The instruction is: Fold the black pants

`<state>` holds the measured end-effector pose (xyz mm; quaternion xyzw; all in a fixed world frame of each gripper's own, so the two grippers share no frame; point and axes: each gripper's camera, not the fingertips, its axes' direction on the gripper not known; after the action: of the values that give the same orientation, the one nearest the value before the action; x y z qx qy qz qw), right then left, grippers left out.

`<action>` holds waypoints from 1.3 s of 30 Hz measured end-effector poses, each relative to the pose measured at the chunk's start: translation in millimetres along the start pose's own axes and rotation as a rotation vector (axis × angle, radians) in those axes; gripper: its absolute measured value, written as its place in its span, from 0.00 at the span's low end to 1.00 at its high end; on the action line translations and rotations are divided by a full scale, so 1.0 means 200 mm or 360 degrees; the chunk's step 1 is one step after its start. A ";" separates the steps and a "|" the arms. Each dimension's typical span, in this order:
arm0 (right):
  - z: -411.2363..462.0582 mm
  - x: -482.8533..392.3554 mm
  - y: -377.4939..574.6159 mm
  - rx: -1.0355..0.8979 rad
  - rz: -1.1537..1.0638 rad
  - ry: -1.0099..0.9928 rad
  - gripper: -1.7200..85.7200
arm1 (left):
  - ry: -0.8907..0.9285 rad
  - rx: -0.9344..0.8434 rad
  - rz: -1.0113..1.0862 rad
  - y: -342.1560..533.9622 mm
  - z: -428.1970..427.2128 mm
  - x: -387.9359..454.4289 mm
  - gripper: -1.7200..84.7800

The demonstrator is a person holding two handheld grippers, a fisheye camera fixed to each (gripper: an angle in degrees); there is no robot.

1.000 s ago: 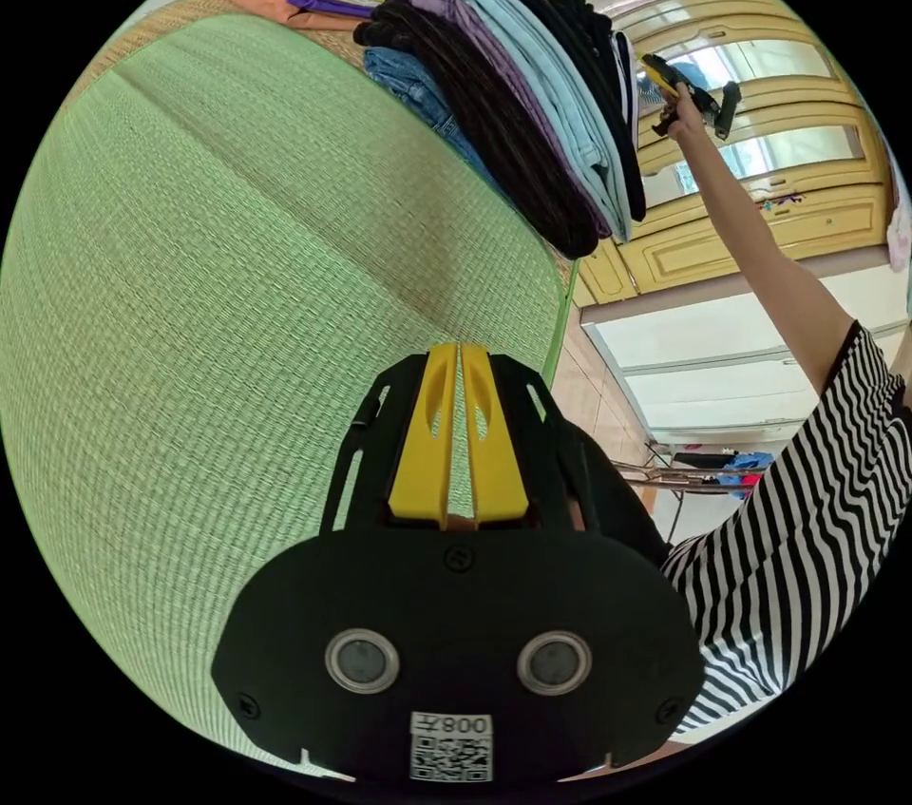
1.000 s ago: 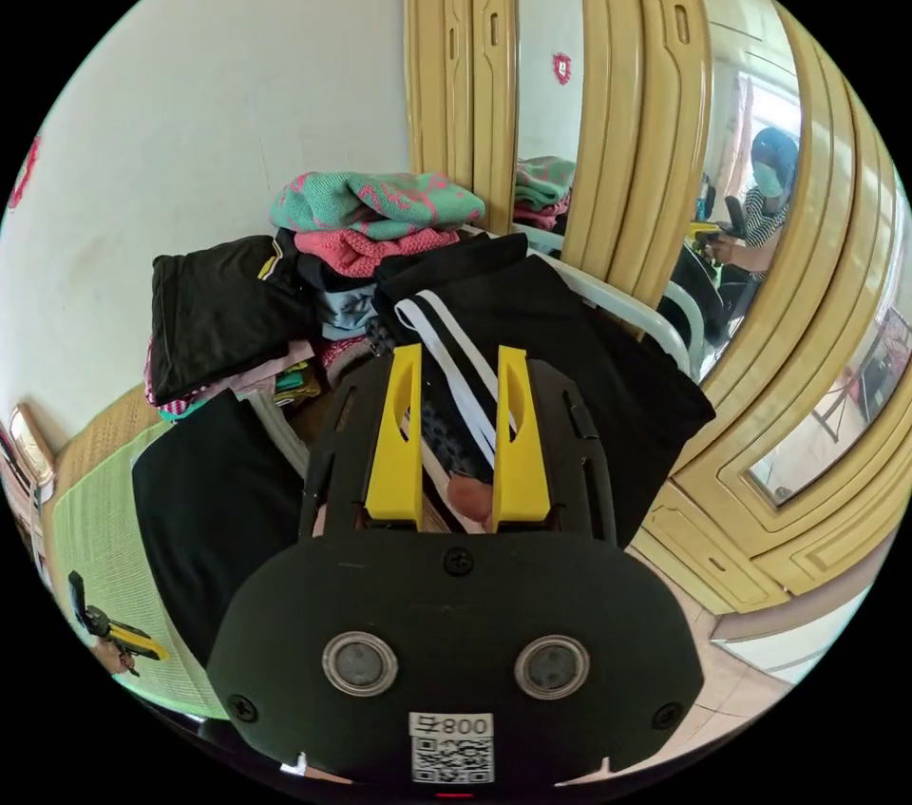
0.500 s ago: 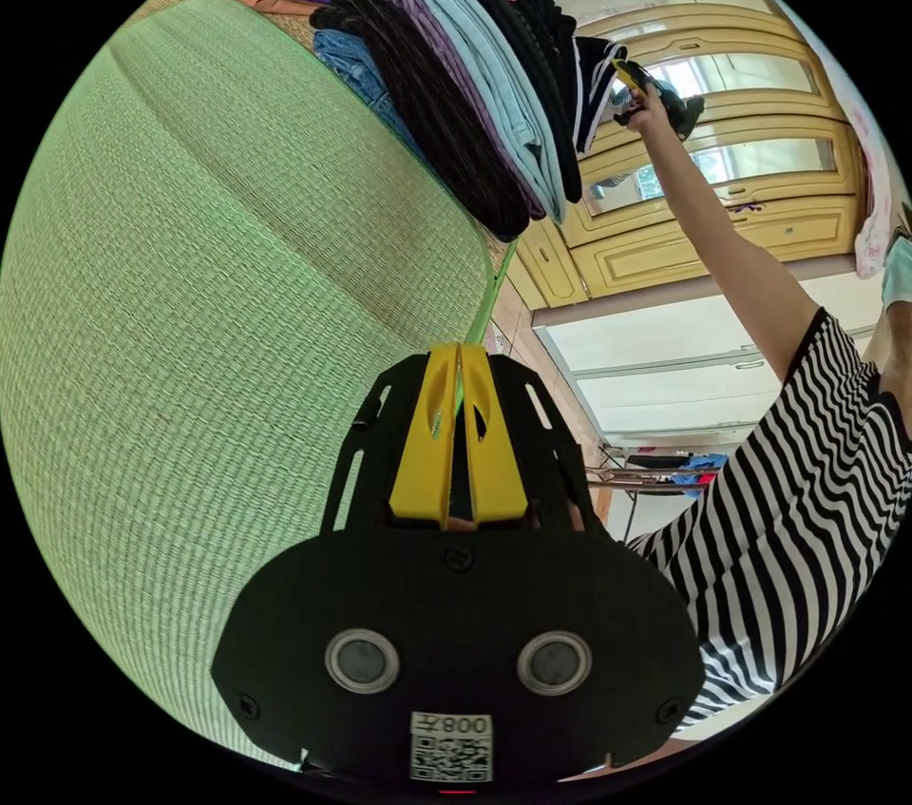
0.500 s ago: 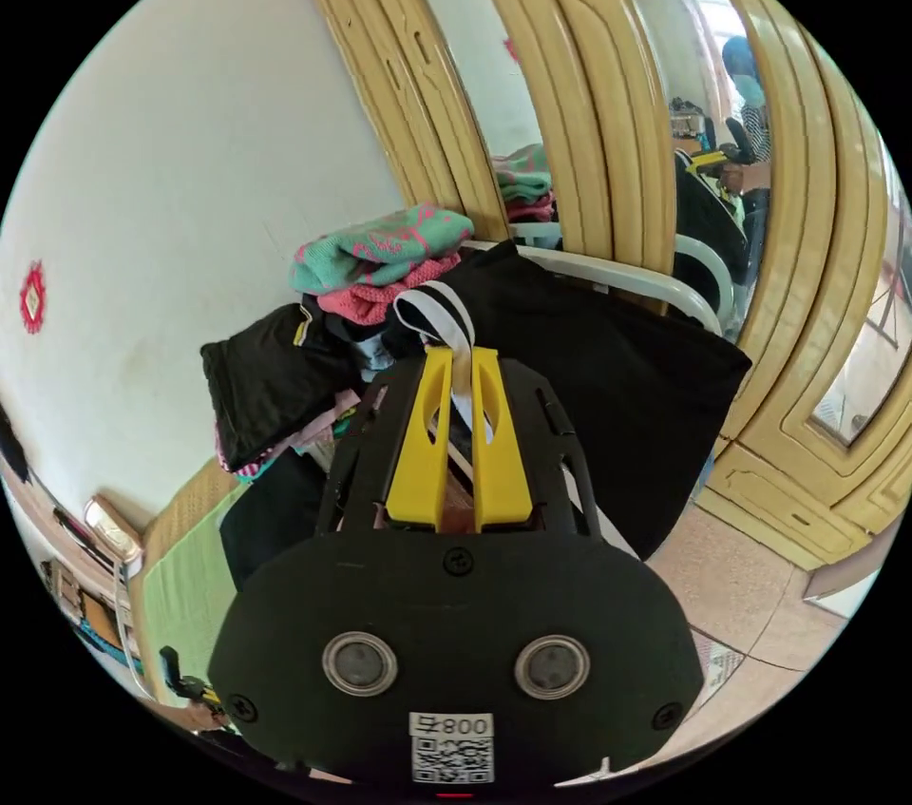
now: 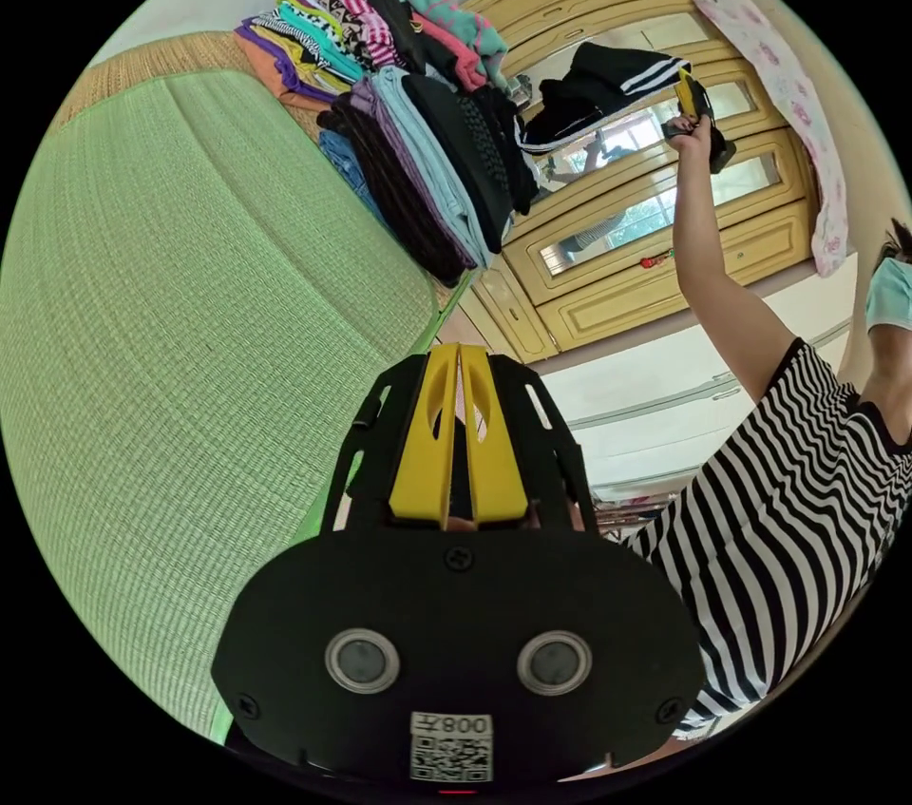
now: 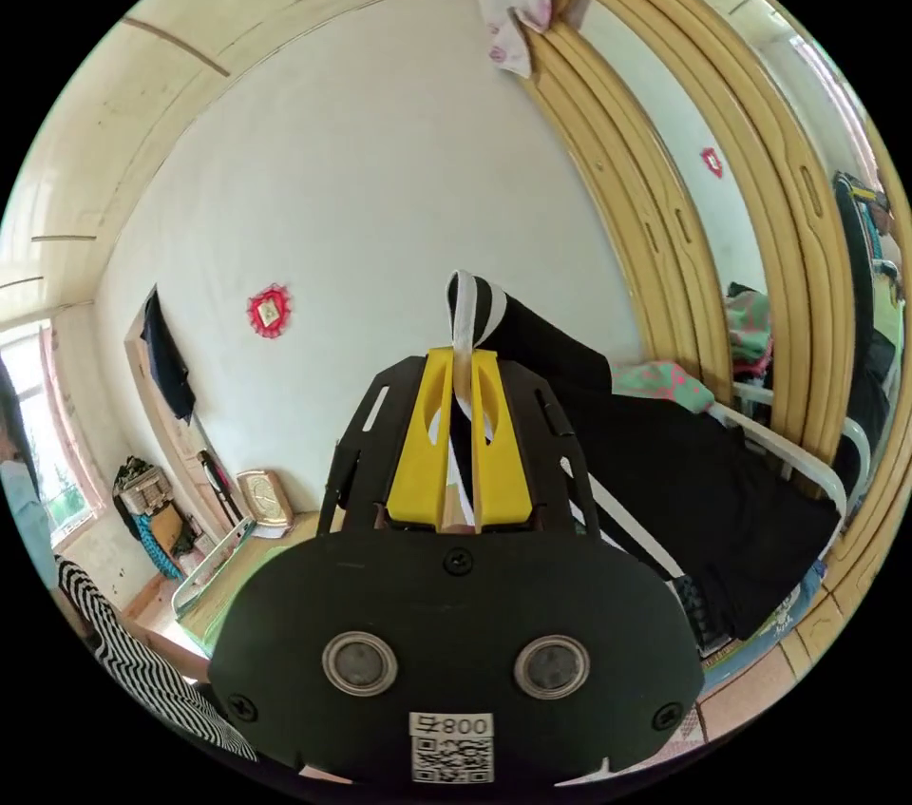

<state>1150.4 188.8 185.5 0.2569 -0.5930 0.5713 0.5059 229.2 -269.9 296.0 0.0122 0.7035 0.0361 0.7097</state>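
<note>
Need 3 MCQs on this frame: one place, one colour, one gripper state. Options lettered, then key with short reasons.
1. Where are the black pants?
A. spread on the green mat
B. held up in the air
C. on the floor

2. What colour are the pants' side stripes?
A. white
B. red
C. yellow

3. How is the left gripper?
A. wide open
B. clamped on a towel
C. shut, holding nothing

Key: 1 B, the right gripper lifts them clear of the clothes stack; 2 A, white bands show at the jaws; 3 C, jaws meet over the green mat.
</note>
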 end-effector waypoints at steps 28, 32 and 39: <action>0.79 -1.90 2.01 -0.0846 0.0020 -0.1575 0.05 | -0.0779 0.1097 -0.0322 1.73 -2.18 1.00 0.17; 0.88 -2.02 2.28 -0.0994 -0.0042 -0.1604 0.05 | -0.0712 0.0974 -0.0392 1.77 -2.14 1.04 0.17; 0.93 -1.99 2.55 -0.1088 -0.0123 -0.1600 0.05 | -0.0652 0.0897 -0.0347 1.73 -2.08 1.24 0.16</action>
<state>785.3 14.3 -352.7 0.3395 -0.8994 0.1383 0.2381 -195.8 79.2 67.5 0.1392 0.5262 -0.2383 0.8044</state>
